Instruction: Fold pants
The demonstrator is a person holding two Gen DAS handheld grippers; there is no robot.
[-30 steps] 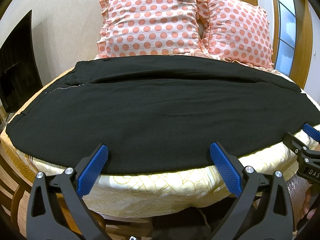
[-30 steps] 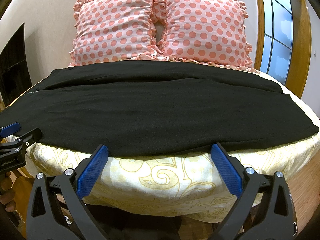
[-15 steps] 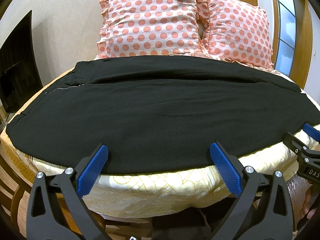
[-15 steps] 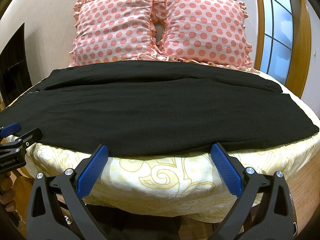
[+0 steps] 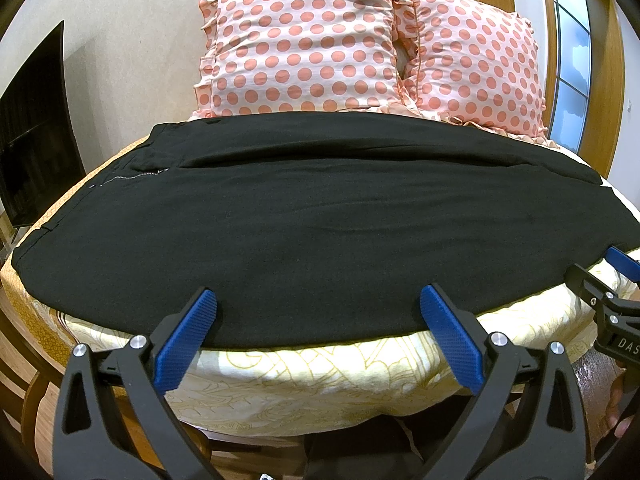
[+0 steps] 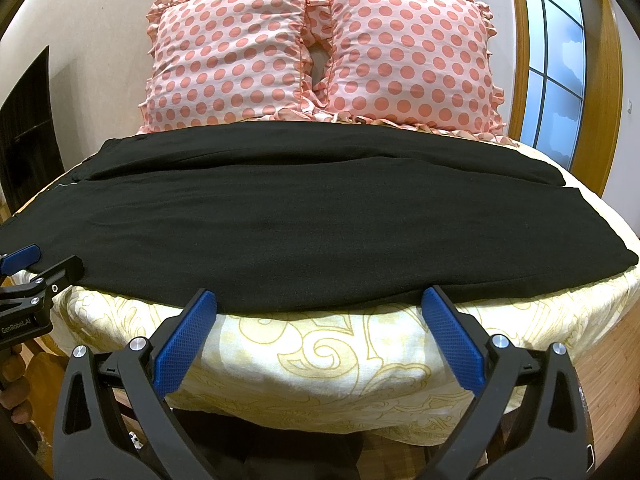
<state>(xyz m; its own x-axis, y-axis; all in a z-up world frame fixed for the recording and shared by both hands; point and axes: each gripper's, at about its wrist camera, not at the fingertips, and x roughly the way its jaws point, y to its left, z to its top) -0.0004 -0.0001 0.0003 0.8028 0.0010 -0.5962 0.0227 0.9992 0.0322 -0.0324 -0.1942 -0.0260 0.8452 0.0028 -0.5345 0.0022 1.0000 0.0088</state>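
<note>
Black pants point(image 5: 312, 220) lie flat across the bed, waist and zipper at the left, leg ends at the right; they also show in the right wrist view point(image 6: 320, 216). One leg lies behind the other. My left gripper point(image 5: 318, 300) is open and empty, its blue pads at the near hem of the pants toward the waist. My right gripper point(image 6: 318, 300) is open and empty at the near hem toward the leg ends. Each gripper shows at the edge of the other's view.
The bed point(image 6: 320, 360) has a yellow patterned sheet. Two pink polka-dot pillows point(image 6: 320, 52) stand behind the pants against the wall. A dark cabinet point(image 5: 28, 140) stands at the left. A wood-framed window point(image 6: 560, 60) is at the right.
</note>
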